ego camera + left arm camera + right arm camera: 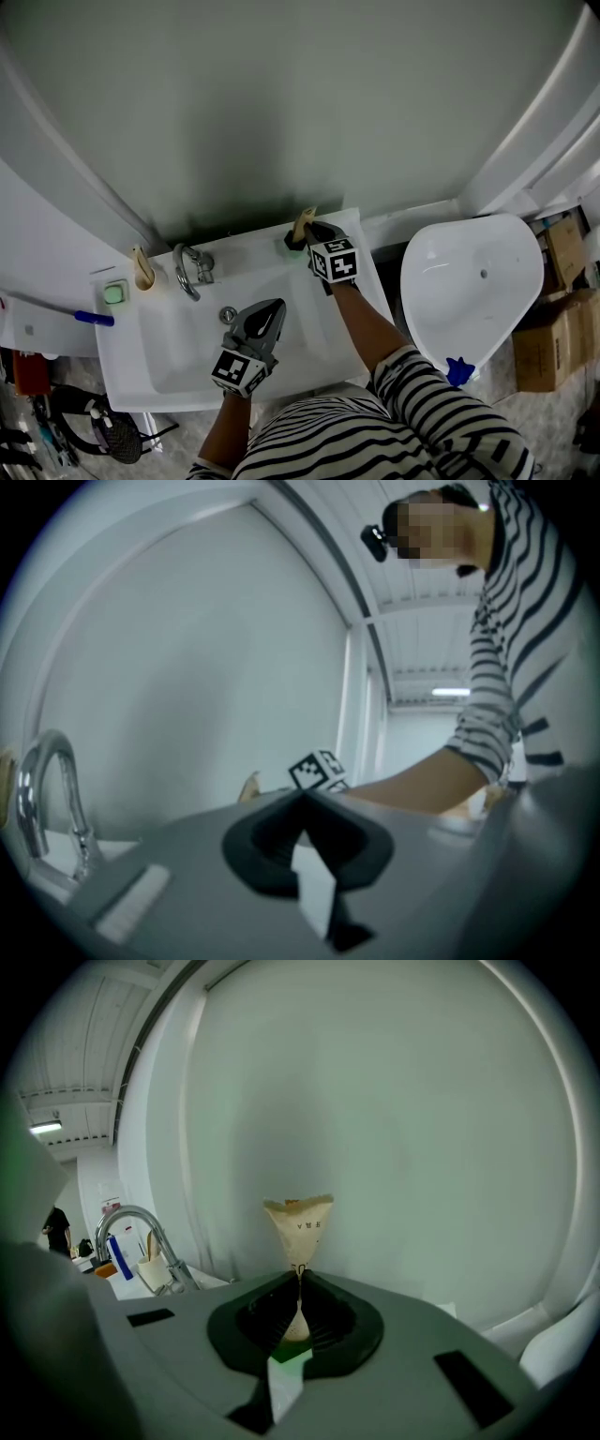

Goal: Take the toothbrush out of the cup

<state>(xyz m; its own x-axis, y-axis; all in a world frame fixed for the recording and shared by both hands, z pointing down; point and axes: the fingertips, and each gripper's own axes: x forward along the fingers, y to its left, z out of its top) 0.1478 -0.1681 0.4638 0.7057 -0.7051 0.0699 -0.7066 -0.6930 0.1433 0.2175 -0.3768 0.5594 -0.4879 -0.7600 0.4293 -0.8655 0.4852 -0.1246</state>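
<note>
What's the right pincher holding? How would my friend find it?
Start at the white sink and look along its back edge, right of the tap. There the right gripper is shut on a tan paper packet that fans out at the top. The other tan packet, left of the tap, has no gripper on it.

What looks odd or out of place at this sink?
The tan paper packet in the right hand-held gripper is pinched to a narrow waist, fanning out above the jaws. Nothing looks spilled.
</note>
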